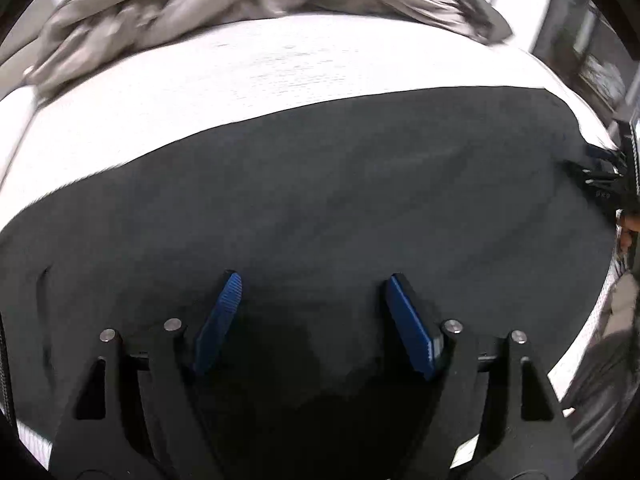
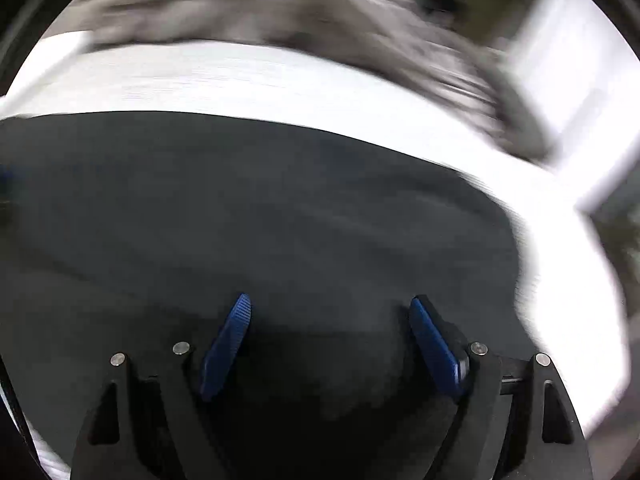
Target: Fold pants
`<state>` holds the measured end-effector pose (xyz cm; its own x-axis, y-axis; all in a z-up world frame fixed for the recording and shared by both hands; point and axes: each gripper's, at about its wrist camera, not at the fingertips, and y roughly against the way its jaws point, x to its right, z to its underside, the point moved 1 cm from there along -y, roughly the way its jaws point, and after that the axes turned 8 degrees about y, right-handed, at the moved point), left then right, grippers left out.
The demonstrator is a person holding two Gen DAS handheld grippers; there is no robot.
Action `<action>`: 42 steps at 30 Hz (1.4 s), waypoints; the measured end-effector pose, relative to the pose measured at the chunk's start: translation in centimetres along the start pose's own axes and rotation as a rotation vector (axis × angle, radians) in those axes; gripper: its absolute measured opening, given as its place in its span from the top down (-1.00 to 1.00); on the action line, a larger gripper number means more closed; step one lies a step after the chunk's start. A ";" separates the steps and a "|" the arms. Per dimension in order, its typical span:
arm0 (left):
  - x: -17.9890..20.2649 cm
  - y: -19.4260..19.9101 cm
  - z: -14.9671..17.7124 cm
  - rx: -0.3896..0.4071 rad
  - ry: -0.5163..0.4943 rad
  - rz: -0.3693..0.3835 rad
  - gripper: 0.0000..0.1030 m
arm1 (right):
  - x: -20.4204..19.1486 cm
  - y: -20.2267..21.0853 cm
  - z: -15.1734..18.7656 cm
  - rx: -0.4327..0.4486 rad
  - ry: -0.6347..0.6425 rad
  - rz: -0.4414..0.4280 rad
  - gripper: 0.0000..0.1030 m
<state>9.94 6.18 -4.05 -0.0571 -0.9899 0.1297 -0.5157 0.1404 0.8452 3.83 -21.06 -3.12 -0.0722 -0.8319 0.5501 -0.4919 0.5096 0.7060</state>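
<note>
No brand name or label can be read in either view; a small pale marking on the black hardware at the right edge of the left wrist view is too blurred to make out. The dark charcoal pants [image 1: 320, 200], a matte, soft-looking fabric with faint shallow creases, lie spread flat on the white, finely ribbed bed surface [image 1: 240, 76], filling the lower and middle part of both views, with a straight far edge running against the white. The left gripper [image 1: 312, 284] hangs just over the dark cloth with its two fingers spread apart and nothing between them; its blue pads [image 1: 218, 324] are narrow, ridged strips set on black angular arms with round silver pins. The right gripper [image 2: 330, 306] is likewise held wide over the pants [image 2: 260, 208], its ribbed blue pads [image 2: 226, 348] holding nothing. Beyond the white surface [image 2: 240, 80], a crumpled grey-beige blanket [image 1: 180, 4] lies heaped along the far side, its folds soft and slightly shiny; in the right wrist view the blanket [image 2: 280, 12] is heavily smeared by motion blur.
</note>
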 end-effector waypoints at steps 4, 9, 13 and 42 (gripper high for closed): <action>-1.2 1.4 1.3 0.033 0.049 -0.009 -0.45 | 5.5 -0.4 3.1 -0.012 -0.154 0.012 -0.59; 3.8 4.5 1.5 0.076 -0.035 0.084 -0.45 | 1.3 4.2 1.5 0.101 -0.034 -0.163 -0.59; 8.5 3.9 1.4 0.050 -0.119 0.215 -0.47 | -4.3 6.1 -0.7 0.171 0.096 -0.332 -0.61; 10.6 -3.2 -4.3 -0.047 -0.007 0.093 -0.61 | -4.1 0.6 -6.1 0.152 -0.015 -0.373 -0.58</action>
<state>14.61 -4.70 -3.12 -0.1085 -0.9727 0.2053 -0.4677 0.2322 0.8528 9.15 -16.01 -2.25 0.1237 -0.9573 0.2613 -0.6095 0.1345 0.7813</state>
